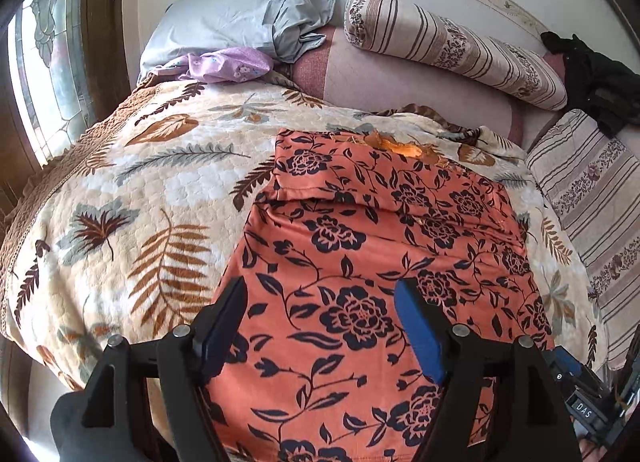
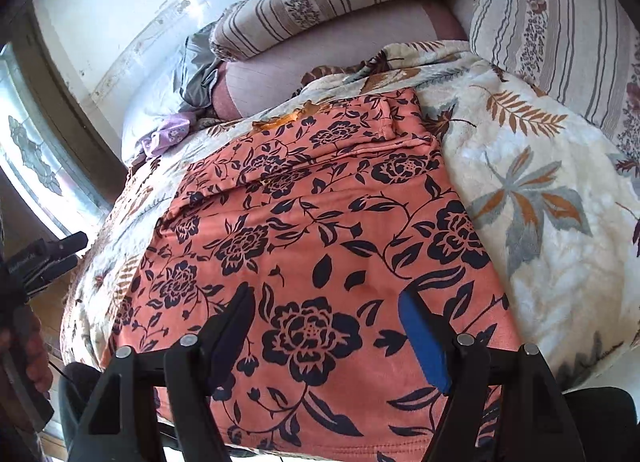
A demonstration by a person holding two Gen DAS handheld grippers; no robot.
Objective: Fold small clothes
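Orange garment with dark floral print (image 1: 360, 262) lying flat on cream leaf-patterned blanket (image 1: 140, 190) on bed, sleeves already tucked in. Left tongs (image 1: 320, 326) and right tongs (image 2: 326, 330) hovering wide, gripping nothing. Risk: pinching plush blanket along with hem, dragging tucked sleeves loose.

One orange floral garment (image 1: 360, 282), one leaf-print blanket (image 1: 140, 202), two striped bolsters (image 1: 452, 46), two claws (image 1: 324, 326).
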